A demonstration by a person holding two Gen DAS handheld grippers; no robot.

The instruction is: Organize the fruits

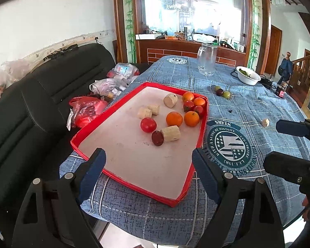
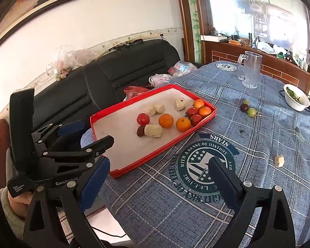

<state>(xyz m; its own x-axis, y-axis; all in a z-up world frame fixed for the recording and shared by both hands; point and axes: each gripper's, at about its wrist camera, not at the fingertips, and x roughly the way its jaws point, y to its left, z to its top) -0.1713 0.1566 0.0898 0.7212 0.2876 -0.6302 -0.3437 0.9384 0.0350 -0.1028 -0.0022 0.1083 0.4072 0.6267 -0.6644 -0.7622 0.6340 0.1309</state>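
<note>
A red tray [image 1: 113, 107] [image 2: 155, 154] with a pale floor lies on the blue checked tablecloth. In it are several oranges [image 1: 174, 119] [image 2: 166, 120], red tomatoes [image 1: 148, 124] [image 2: 143, 119], a dark date [image 1: 157, 138] and pale cut chunks [image 1: 171, 133] [image 2: 153, 130]. Three small green and purple fruits [image 1: 222, 92] [image 2: 248, 108] and one pale chunk [image 1: 265, 122] [image 2: 279, 161] lie loose on the cloth. My left gripper [image 1: 148, 159] [image 2: 91, 133] is open over the tray's near end. My right gripper [image 2: 160, 165] [image 1: 279, 144] is open above the round emblem, nothing between its fingers.
A glass pitcher [image 1: 206, 60] [image 2: 249, 70] and a white bowl of greens [image 1: 248, 75] [image 2: 296, 97] stand at the far end. A black sofa [image 1: 51, 95] with plastic bags [image 1: 86, 108] runs along the table's left. The table edge is just below the grippers.
</note>
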